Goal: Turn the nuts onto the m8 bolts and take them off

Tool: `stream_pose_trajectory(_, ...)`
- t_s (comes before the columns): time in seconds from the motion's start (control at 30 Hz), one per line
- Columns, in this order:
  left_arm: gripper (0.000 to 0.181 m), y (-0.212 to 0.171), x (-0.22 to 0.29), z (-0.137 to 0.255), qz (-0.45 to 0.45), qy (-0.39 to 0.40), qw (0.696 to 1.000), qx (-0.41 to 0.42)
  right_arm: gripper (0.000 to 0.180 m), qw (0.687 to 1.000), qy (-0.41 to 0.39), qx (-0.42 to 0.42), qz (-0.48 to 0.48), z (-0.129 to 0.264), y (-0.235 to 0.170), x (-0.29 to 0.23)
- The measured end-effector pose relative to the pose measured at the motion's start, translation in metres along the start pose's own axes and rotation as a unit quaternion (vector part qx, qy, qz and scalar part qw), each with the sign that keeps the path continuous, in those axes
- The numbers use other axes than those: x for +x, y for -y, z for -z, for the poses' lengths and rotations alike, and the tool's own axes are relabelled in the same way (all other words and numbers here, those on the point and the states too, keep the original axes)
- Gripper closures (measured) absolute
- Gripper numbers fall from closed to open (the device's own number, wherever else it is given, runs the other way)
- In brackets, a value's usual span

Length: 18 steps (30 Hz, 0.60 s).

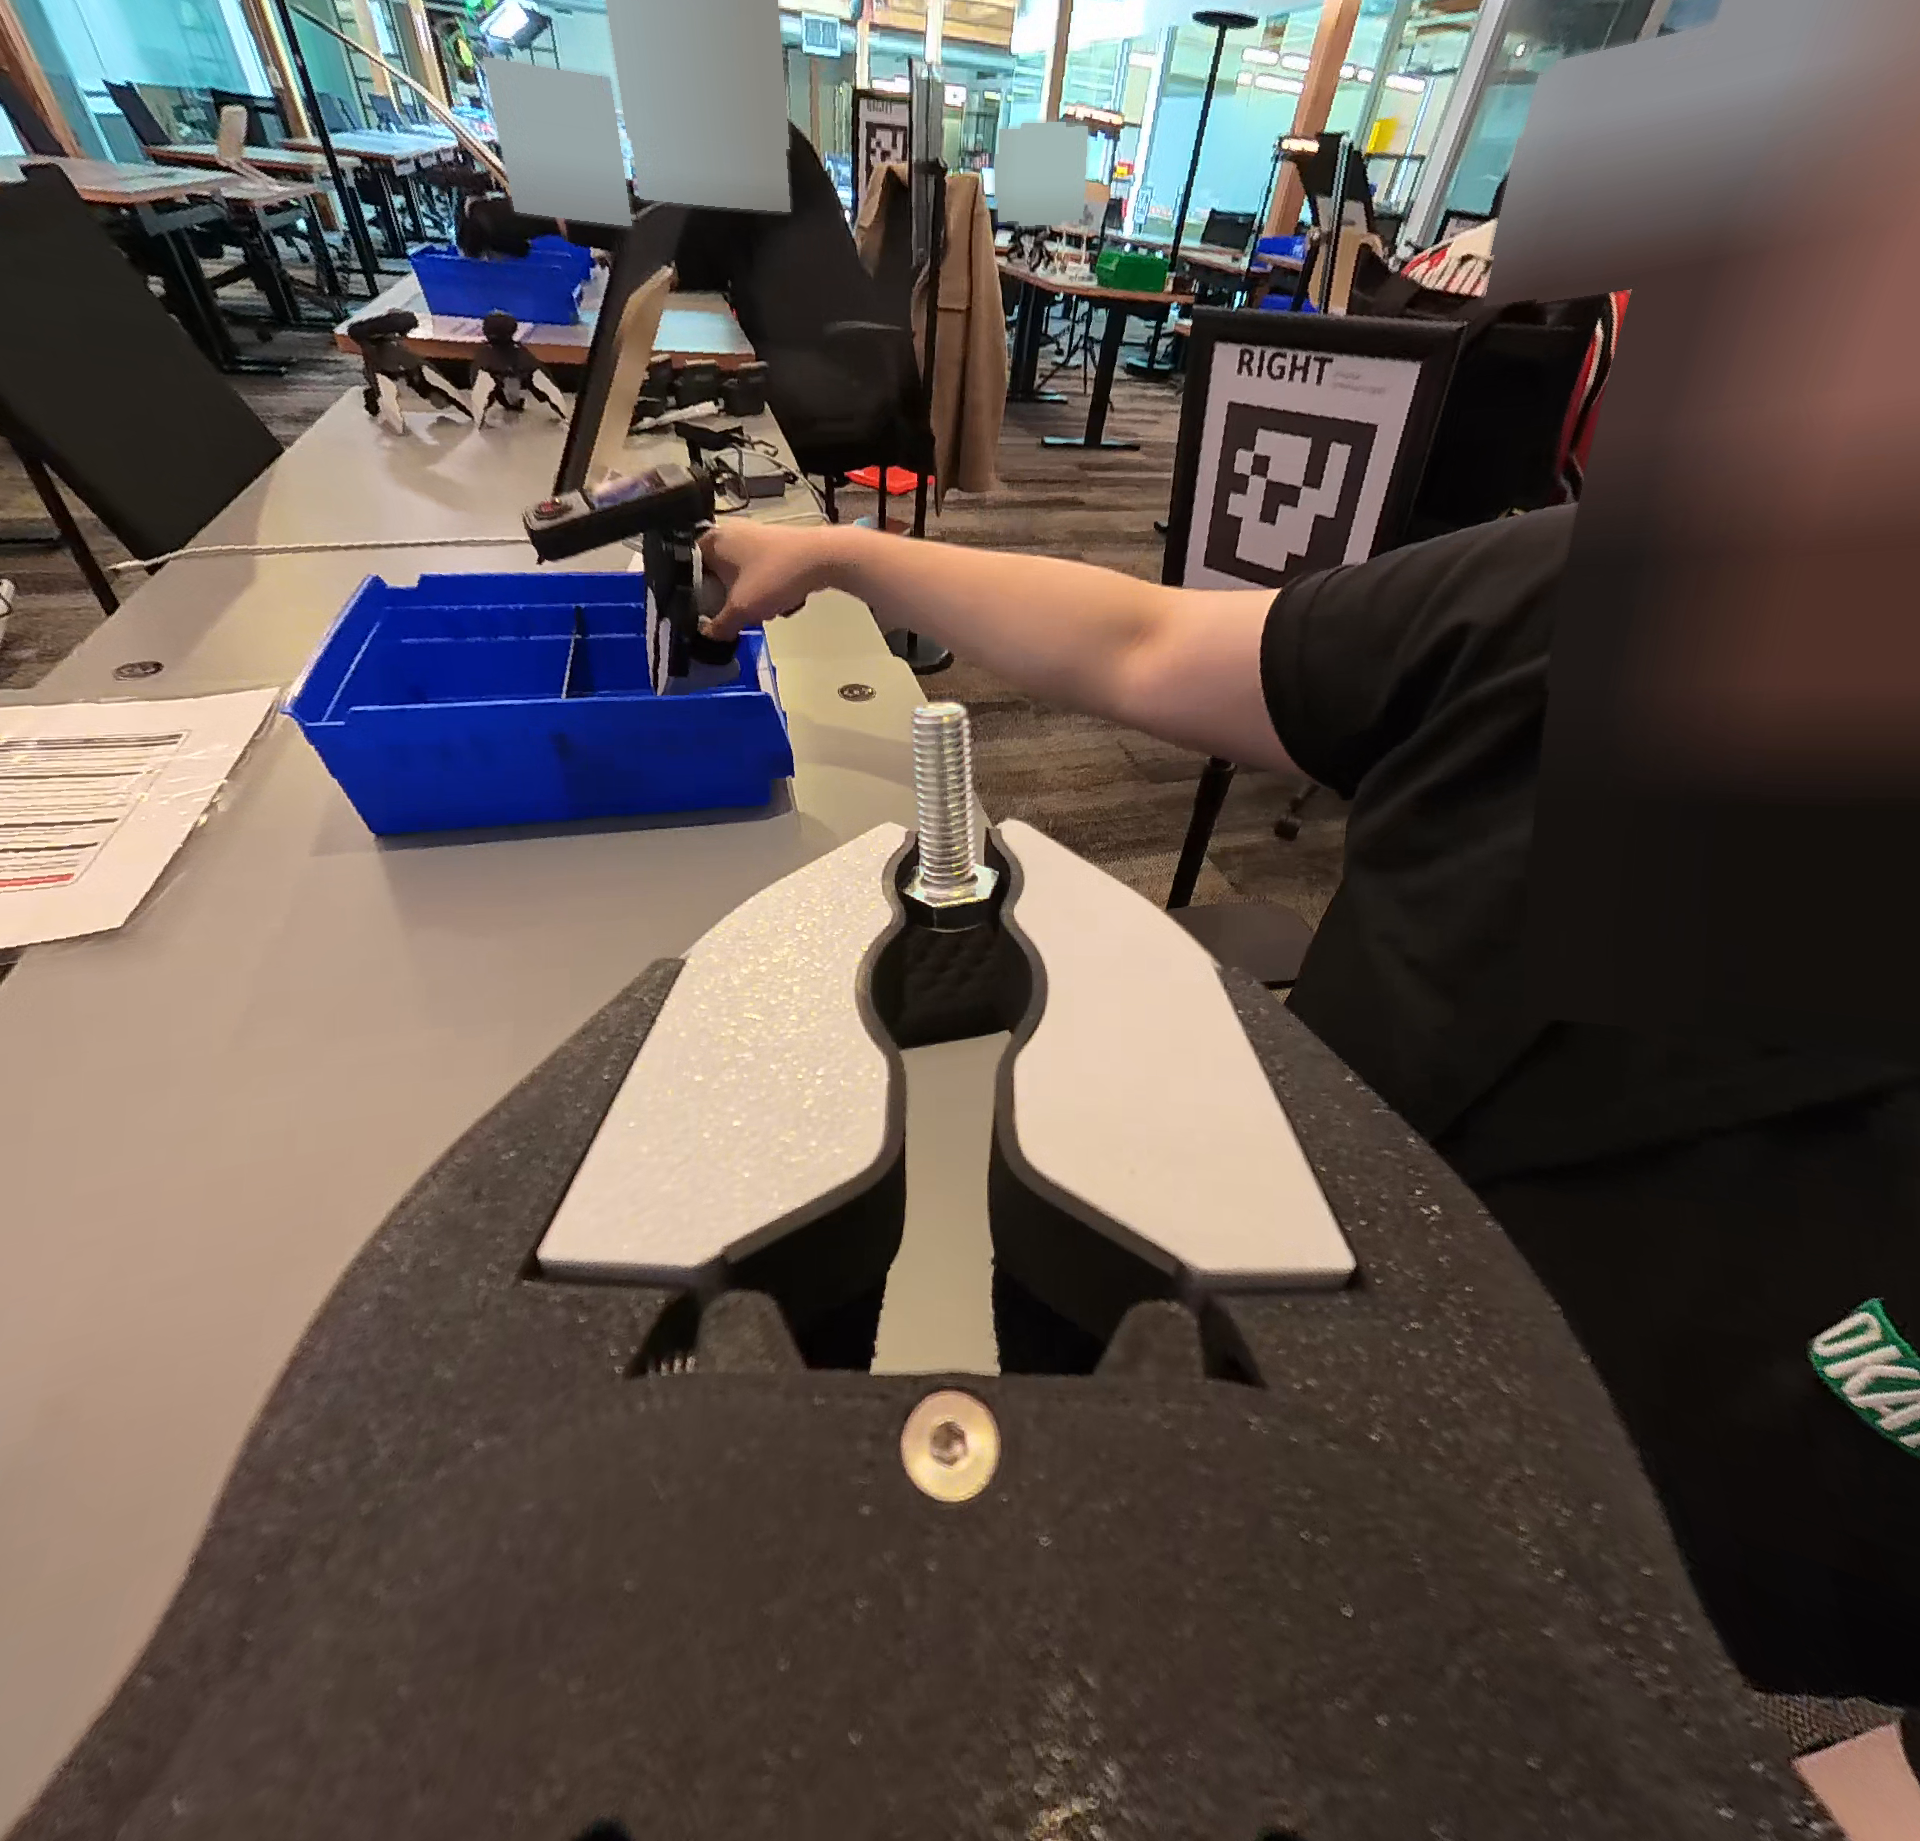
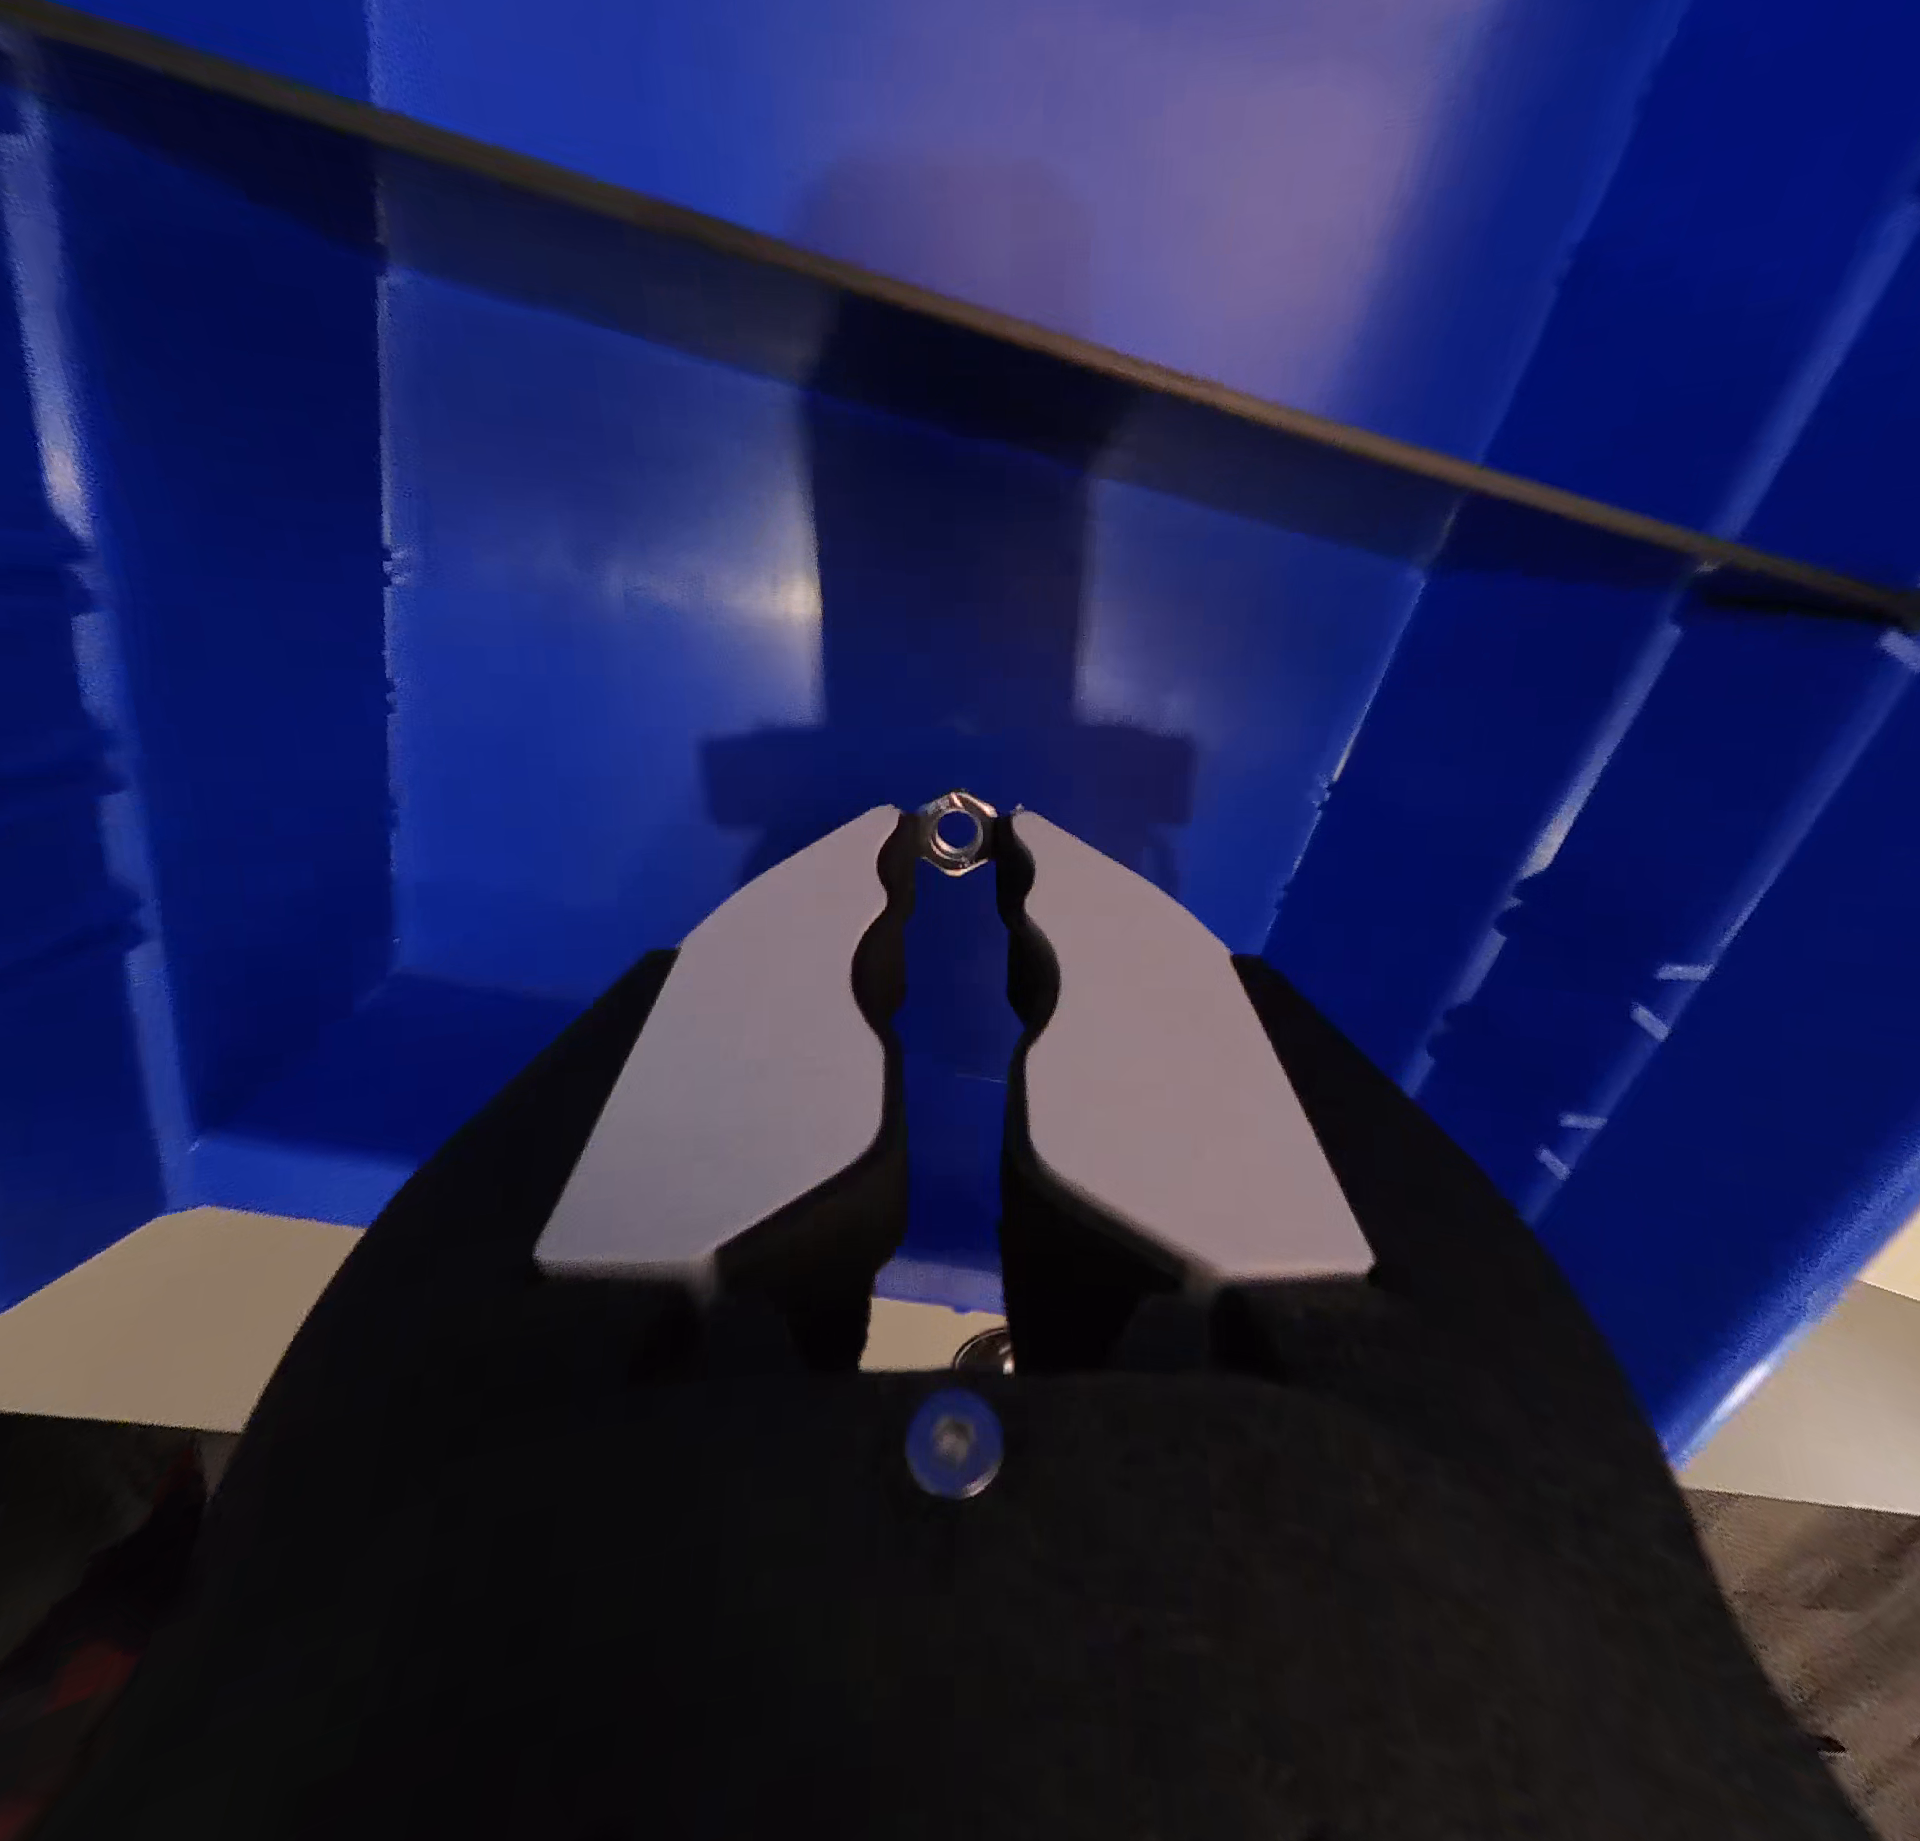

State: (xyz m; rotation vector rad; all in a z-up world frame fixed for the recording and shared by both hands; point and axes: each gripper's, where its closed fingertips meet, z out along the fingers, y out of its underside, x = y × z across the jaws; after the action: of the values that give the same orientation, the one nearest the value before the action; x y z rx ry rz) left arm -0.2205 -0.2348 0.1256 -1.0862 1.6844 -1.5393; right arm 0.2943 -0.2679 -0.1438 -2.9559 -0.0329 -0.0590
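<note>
My left gripper (image 1: 948, 861) is shut on the hex head of a silver M8 bolt (image 1: 943, 804), whose threaded shank points forward past the fingertips, above the grey table (image 1: 312, 1012). My right gripper (image 2: 954, 833) is shut on a small silver hex nut (image 2: 954, 835) held at its fingertips, inside the blue bin (image 2: 582, 648). In the left wrist view the right gripper (image 1: 675, 648) reaches down into the right compartment of the blue bin (image 1: 540, 742), held by a person's hand (image 1: 758, 576).
The bin has black dividers (image 2: 935, 305) and stands on the table. A printed sheet (image 1: 94, 804) lies at the left. A person in a black shirt (image 1: 1558, 856) sits at the right. A marker board (image 1: 1299, 461) stands behind the arm. Across from one pair of fingers to the other is roughly 60 cm.
</note>
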Motion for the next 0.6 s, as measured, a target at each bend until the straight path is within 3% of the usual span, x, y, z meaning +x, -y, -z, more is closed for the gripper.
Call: stream_pose_trajectory(0.6, 0.169, -0.0047, 0.0026, 0.0014, -0.002, -0.003, 1.0, -0.013, 0.163, 1.0, 0.008, 0.021, -0.017, -0.005, 0.0045, 0.0068)
